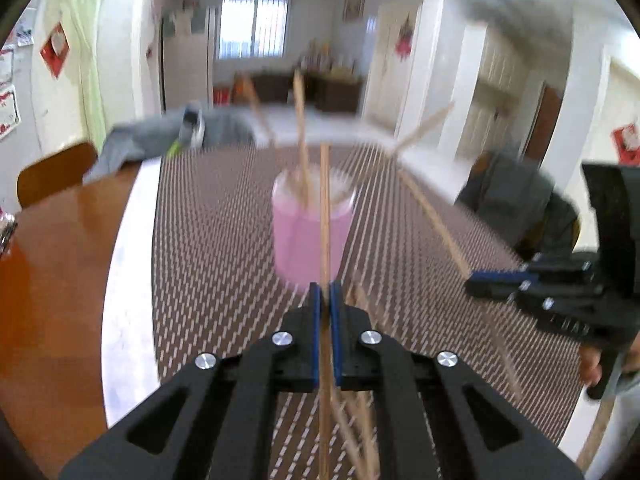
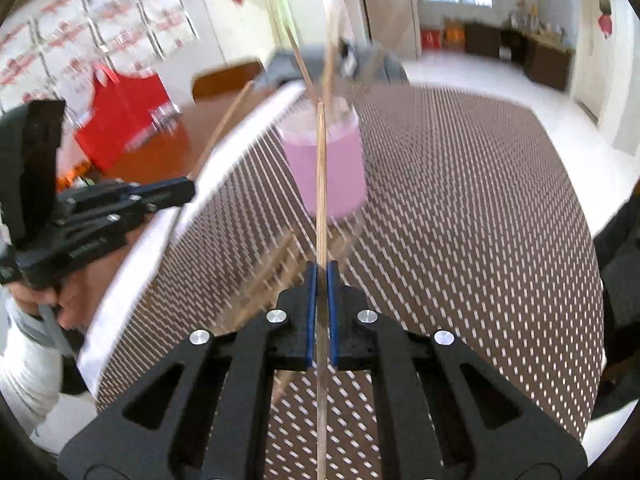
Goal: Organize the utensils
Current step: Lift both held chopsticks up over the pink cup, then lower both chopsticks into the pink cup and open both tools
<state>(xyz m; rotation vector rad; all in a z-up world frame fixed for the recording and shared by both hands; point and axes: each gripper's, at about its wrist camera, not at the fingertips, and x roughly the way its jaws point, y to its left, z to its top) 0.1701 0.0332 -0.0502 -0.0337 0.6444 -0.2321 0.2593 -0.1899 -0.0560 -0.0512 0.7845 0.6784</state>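
Note:
A pink cup stands on the brown patterned mat and holds several wooden chopsticks. My left gripper is shut on a chopstick that points up in front of the cup. My right gripper is shut on another chopstick, also in front of the cup. The right gripper also shows in the left wrist view, its chopstick slanting up. The left gripper shows in the right wrist view. Loose chopsticks lie on the mat near me.
The mat covers a wooden table with a white strip along its edge. A grey cloth lies at the far side. A chair back stands at the left. A red bag sits on the table.

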